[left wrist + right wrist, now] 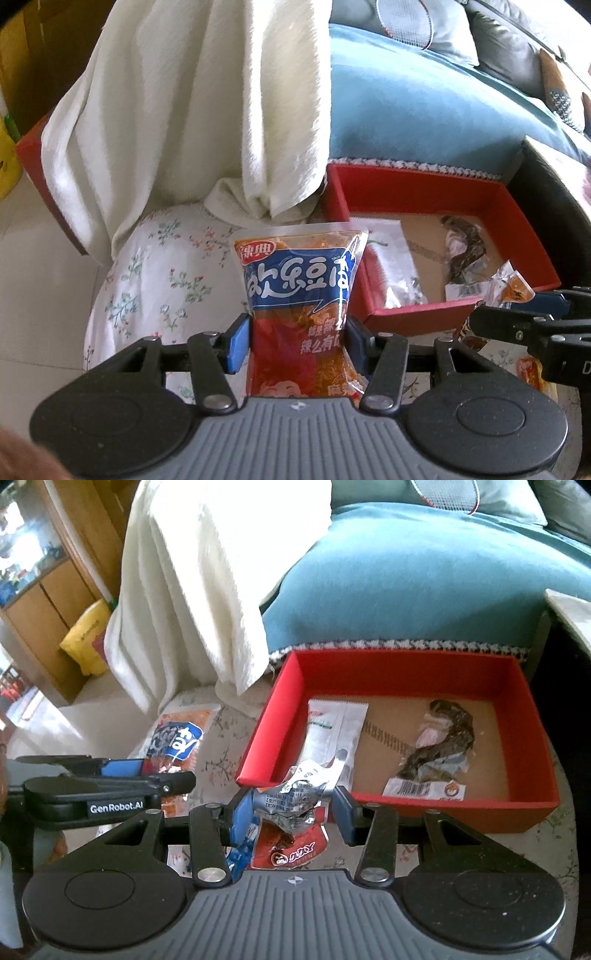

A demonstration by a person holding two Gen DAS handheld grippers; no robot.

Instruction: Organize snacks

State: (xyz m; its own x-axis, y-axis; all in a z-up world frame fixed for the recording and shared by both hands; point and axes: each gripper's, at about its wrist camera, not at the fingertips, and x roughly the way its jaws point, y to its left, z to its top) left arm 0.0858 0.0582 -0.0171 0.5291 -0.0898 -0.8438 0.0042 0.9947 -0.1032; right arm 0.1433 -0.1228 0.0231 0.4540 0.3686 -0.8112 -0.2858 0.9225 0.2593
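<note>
Crinkled foil packet point(295, 797) pinched in right gripper point(291, 814) — red cardboard box point(402, 675) beyond.

Red box point(399, 675), teal blanket point(406, 572), floral cloth point(155, 288), blue-and-orange packet point(299, 295).

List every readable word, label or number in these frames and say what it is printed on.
"GenRobot.AI": side of the left gripper body, right wrist view.
"辣典": red badge on the spicy snack packet in the left gripper.
"辣么有": lower on that packet, cut off.
Crumpled silver packet in the right gripper: print too small.
Packets in the red box: blurred.
</note>
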